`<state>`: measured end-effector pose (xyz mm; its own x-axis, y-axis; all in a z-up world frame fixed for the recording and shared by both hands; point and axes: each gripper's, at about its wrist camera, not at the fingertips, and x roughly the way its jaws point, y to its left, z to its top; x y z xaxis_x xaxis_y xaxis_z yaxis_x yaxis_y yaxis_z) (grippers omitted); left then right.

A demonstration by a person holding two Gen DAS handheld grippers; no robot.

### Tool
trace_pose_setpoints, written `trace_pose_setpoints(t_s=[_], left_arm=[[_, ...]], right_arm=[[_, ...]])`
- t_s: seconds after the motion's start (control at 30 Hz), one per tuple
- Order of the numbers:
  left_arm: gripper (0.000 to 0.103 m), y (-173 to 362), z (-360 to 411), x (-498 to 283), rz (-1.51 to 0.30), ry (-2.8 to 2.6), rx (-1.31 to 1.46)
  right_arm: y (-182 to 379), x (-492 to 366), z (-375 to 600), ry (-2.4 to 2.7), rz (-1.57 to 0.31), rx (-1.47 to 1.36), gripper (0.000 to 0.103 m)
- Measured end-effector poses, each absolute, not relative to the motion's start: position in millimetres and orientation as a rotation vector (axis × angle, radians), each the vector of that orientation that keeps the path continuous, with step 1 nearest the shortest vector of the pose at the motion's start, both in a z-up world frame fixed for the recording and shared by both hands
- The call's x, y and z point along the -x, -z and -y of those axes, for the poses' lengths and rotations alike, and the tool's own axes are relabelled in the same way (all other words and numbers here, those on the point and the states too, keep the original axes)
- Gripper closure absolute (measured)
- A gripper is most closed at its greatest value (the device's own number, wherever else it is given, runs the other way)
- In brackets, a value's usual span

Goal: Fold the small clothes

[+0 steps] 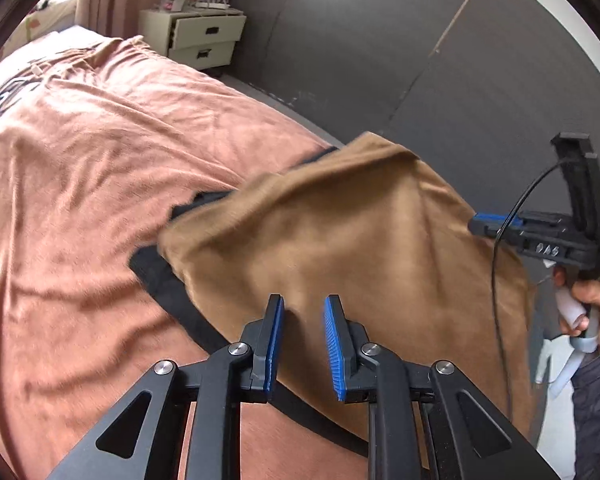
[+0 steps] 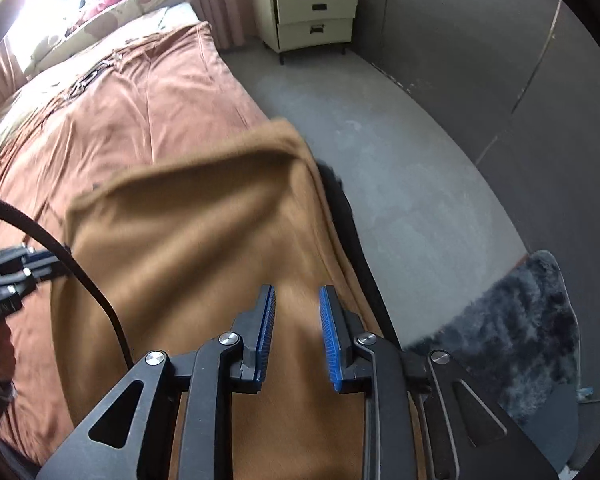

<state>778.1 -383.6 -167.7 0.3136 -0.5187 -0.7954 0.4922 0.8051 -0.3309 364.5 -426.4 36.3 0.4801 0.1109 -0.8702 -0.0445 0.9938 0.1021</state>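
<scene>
1. Brown garment [image 1: 340, 240] lies on the bed [image 1: 100, 160], over a black cloth [image 1: 160, 280].
2. Left claw [image 1: 303, 316] – released, above it.
3. Right claw [image 2: 297, 304] – released too.

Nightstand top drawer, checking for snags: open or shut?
Open: the top drawer juts out past the lower drawer, its side panel showing.

The brown garment [image 2: 204, 264] is lying along the bed's [image 2: 140, 112] floor-side edge, leaving open bedspread beyond it, while the nightstand [image 2: 312, 20] is standing well apart.
</scene>
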Motion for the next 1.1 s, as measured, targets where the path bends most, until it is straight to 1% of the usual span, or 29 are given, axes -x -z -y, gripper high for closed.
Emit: trace_pose_setpoints(t_s=[0.17, 0.23, 0.3, 0.4, 0.57, 0.6, 0.7, 0.77, 0.8, 0.83, 0.97, 1.1], left_arm=[[0.080, 168.4, 397.0, -757.9, -1.066, 0.677, -0.015], [0.080, 168.0, 398.6, -752.9, -1.066, 0.662, -0.021], [0.080, 164.9, 400.0, -746.9, -1.074, 0.671, -0.010], [0.080, 159.8, 403.3, -735.7, -1.080, 0.683, -0.009], [0.080, 151.9, 415.4, -713.4, -1.077, 0.712, -0.014], [0.080, 151.2, 418.6, -710.4, -1.078, 0.719, -0.014], [0.080, 152.8, 431.1, -701.5, -1.092, 0.729, -0.012], [0.080, 156.1, 439.8, -695.8, -1.102, 0.738, -0.015], [0.080, 158.6, 443.5, -693.0, -1.108, 0.743, -0.016], [0.080, 160.8, 445.7, -691.4, -1.113, 0.742, -0.016], [0.080, 179.6, 449.9, -688.2, -1.155, 0.708, -0.034], [0.080, 183.3, 446.2, -687.7, -1.157, 0.712, -0.020]], right_arm=[[-25.6, -331.7, 453.5, -0.065, -1.078, -0.081, 0.083], [-22.6, -324.0, 456.3, -0.050, -1.082, -0.068, 0.086], [-22.5, -316.4, 453.3, -0.019, -1.077, -0.039, 0.086], [-28.8, -306.2, 445.4, 0.023, -1.050, -0.013, 0.086], [-48.4, -268.2, 434.1, -0.016, -0.966, -0.068, 0.085], [-51.6, -259.7, 429.6, -0.044, -0.942, -0.076, 0.082], [-51.0, -237.9, 420.4, -0.029, -0.901, -0.050, 0.081], [-47.6, -236.1, 421.6, -0.043, -0.893, -0.052, 0.068], [-43.9, -237.1, 418.2, -0.060, -0.890, -0.061, 0.053], [-38.6, -237.4, 414.2, -0.070, -0.885, -0.062, 0.046], [-10.9, -240.6, 403.4, -0.075, -0.905, 0.004, 0.046], [-0.9, -238.6, 416.2, -0.064, -0.899, 0.004, 0.045]])
